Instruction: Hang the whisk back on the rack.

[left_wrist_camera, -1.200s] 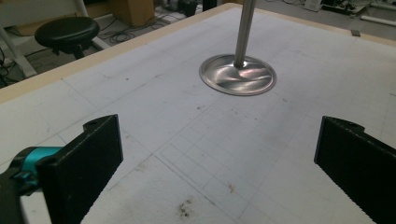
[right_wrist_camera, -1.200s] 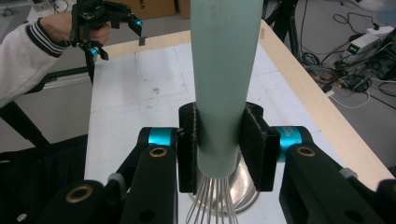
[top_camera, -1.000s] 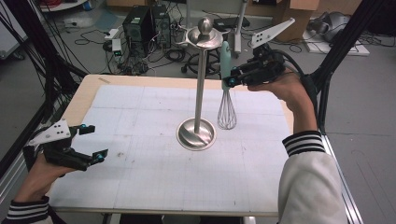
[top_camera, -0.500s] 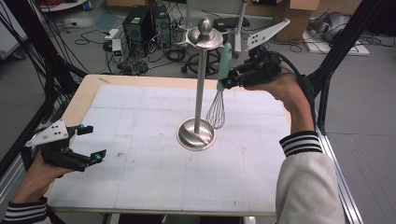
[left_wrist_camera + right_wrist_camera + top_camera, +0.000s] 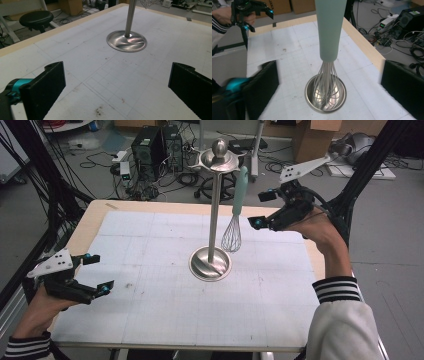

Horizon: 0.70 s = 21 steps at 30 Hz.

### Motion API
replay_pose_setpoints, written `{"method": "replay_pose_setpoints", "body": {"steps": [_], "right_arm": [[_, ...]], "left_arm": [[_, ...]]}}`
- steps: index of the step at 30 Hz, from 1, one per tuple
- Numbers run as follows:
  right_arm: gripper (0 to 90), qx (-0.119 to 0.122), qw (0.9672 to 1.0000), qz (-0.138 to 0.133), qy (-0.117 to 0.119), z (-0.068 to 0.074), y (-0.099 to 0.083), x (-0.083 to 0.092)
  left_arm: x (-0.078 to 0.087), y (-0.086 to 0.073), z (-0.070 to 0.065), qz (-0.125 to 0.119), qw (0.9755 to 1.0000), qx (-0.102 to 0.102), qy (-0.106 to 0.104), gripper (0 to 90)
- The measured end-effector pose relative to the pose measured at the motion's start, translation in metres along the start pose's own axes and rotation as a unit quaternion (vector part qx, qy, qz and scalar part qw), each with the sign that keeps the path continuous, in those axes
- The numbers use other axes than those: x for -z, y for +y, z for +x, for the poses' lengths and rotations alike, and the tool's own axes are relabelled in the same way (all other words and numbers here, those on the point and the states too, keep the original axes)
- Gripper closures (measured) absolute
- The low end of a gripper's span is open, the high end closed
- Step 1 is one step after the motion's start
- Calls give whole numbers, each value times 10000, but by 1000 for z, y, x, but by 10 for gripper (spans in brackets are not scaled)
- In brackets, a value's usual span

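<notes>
High view: left tool [image 5: 97, 272] low at the surface's [image 5: 150, 320] near-left corner, jaws wide, empty. Centre, steel stand [image 5: 212, 255] on round base; whisk [image 5: 235, 215] hangs beside the pole, mint handle up, wires above the base. Right tool [image 5: 260, 210] raised just right of the whisk, jaws apart, not touching it.

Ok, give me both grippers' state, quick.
Left gripper: open, holding nothing, low over the table.
Right gripper: open, holding nothing, beside the hanging whisk.
</notes>
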State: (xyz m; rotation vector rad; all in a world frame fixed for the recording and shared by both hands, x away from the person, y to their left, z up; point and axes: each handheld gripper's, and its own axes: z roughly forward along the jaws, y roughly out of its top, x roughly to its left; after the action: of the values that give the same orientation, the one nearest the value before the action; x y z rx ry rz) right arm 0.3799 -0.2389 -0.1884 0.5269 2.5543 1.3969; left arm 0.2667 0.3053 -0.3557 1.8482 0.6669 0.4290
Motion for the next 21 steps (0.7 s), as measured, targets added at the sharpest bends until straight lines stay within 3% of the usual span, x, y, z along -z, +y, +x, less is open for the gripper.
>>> {"method": "replay_pose_setpoints", "body": {"steps": [5,21], "right_arm": [[6,-170,9994,-117,-270,5,-17,8],[6,-299,9981,-214,-488,32,-98,8]], "left_arm": [[1,1,-1,7,10000,-17,22,17],[-2,-3,-2,103,9999,-29,-15,17]]}}
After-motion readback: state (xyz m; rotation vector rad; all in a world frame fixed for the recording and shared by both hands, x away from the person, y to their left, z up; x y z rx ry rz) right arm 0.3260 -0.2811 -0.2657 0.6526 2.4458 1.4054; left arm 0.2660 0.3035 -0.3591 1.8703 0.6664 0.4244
